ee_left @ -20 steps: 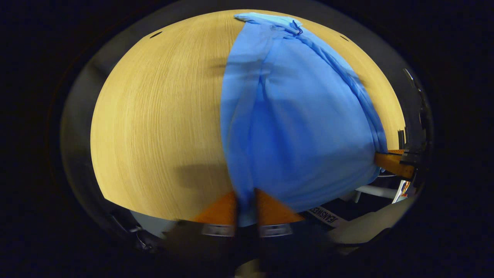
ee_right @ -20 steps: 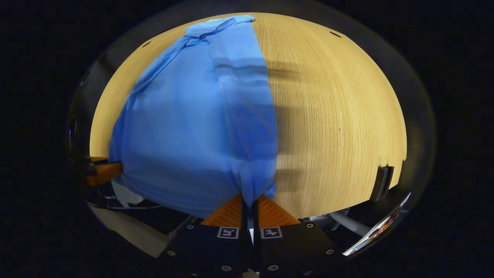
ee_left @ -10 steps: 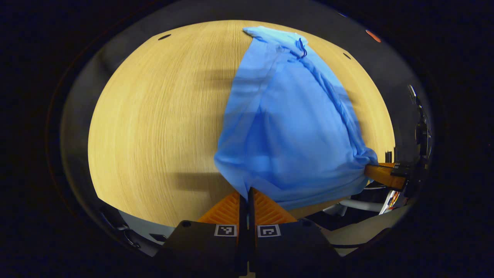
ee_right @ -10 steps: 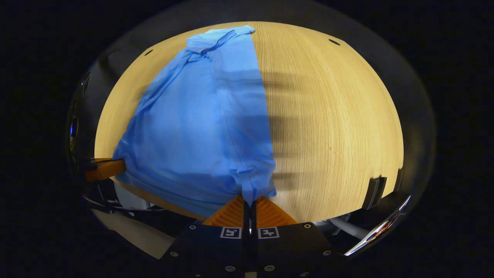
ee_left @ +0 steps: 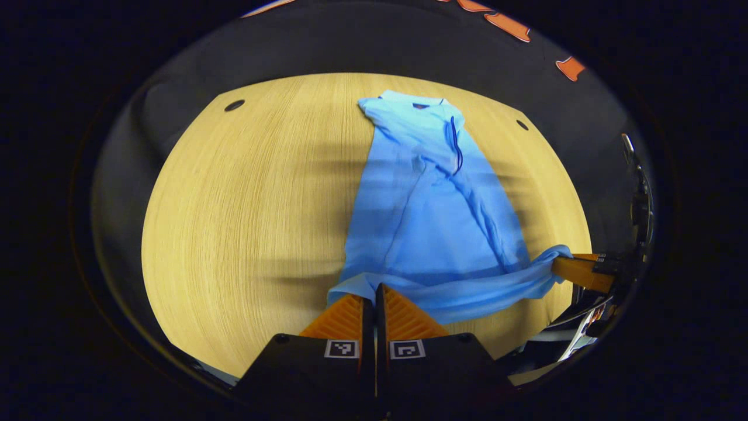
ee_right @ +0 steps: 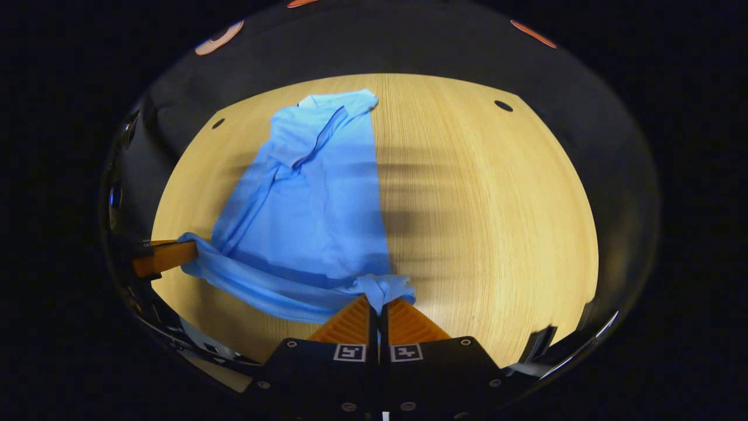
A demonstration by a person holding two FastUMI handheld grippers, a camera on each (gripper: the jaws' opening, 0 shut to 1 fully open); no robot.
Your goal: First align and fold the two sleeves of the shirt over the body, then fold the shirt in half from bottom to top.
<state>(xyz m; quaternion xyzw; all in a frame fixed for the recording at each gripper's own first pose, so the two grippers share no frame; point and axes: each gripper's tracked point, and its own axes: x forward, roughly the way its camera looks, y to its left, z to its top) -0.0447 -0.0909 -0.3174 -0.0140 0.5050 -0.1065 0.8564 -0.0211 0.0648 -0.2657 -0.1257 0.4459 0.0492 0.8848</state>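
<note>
- We see the left tool (ee_left: 374,287) low over the near edge of the bench (ee_left: 245,210), its fingers pressed together on the bottom hem of the blue shirt (ee_left: 426,216); the cloth hides their very tips
- The right tool (ee_right: 378,299) sits level with it, likewise pinching the hem at the other bottom corner
- The hem hangs slack between both tools; the collar lies flat toward the far edge
- The hands holding the tools are out of view; we cannot tell their pose
</note>
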